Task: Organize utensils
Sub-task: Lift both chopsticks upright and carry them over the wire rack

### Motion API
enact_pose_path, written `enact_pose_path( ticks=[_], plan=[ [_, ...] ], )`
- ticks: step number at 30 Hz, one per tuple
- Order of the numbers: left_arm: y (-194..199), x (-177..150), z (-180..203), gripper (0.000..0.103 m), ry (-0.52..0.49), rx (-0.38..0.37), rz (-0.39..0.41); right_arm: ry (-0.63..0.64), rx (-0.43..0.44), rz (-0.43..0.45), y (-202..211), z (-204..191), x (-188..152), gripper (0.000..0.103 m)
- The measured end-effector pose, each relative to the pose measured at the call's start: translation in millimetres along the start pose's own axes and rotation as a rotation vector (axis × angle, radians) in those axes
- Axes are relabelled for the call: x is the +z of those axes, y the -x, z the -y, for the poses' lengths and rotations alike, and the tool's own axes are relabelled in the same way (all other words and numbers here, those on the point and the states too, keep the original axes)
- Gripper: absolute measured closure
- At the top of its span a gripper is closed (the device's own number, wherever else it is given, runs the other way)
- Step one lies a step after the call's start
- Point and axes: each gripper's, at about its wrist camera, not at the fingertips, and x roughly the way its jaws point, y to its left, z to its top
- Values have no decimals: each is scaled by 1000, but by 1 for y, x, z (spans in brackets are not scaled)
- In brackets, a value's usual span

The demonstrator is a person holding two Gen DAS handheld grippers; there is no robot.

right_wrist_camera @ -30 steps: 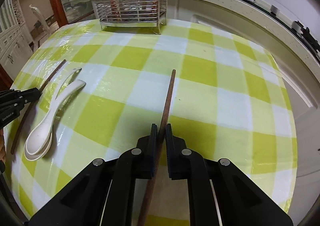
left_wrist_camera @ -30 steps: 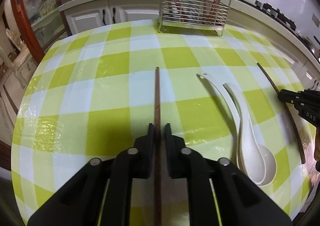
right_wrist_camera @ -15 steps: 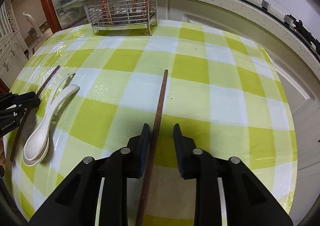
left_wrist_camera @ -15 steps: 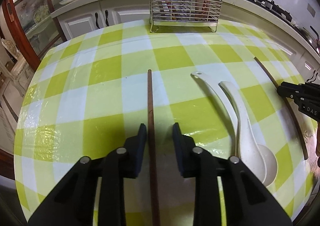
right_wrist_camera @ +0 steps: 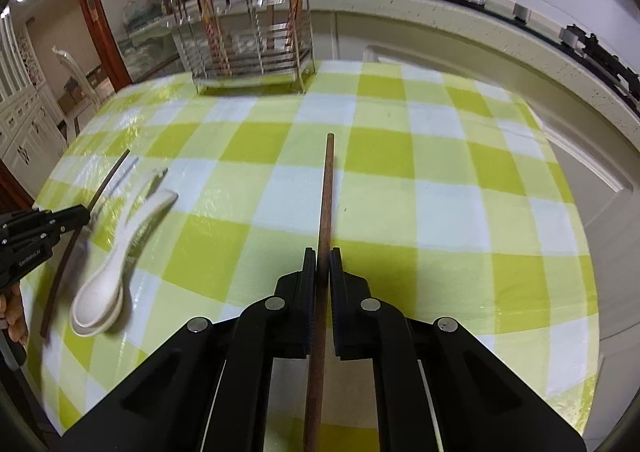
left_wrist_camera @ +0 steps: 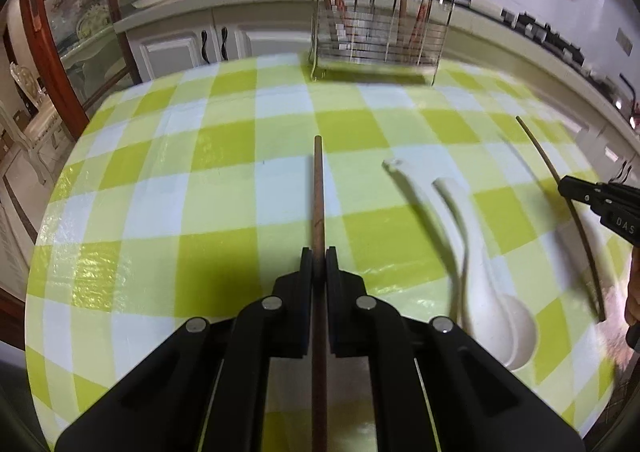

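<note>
While over checked cloth [left_wrist_camera: 224,219]:
Left gripper [left_wrist_camera: 319,258]: clamped on a brown chopstick [left_wrist_camera: 318,187]
Right gripper [right_wrist_camera: 322,260]: clamped on second chopstick [right_wrist_camera: 327,187]
White spoons [right_wrist_camera: 108,292]: nested, between both grippers
Wire rack [right_wrist_camera: 248,51]: far table edge, upright sticks inside

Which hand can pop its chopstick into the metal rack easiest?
Left, probably, though it's close. The left hand-held gripper clamps the left chopstick, aimed at the left edge of the wire rack; the right hand-held gripper clamps the right chopstick, which points just past the rack.
</note>
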Motion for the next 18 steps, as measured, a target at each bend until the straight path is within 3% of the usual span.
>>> enact_pose_path(
  ticks=[11,18],
  plan=[
    [56,16,10,96,35,-8,215,-21,-25,139,47,-1,15,96],
    [79,19,12,96,55,-2,293,-31,-51,230,73,0,20,96]
  ],
)
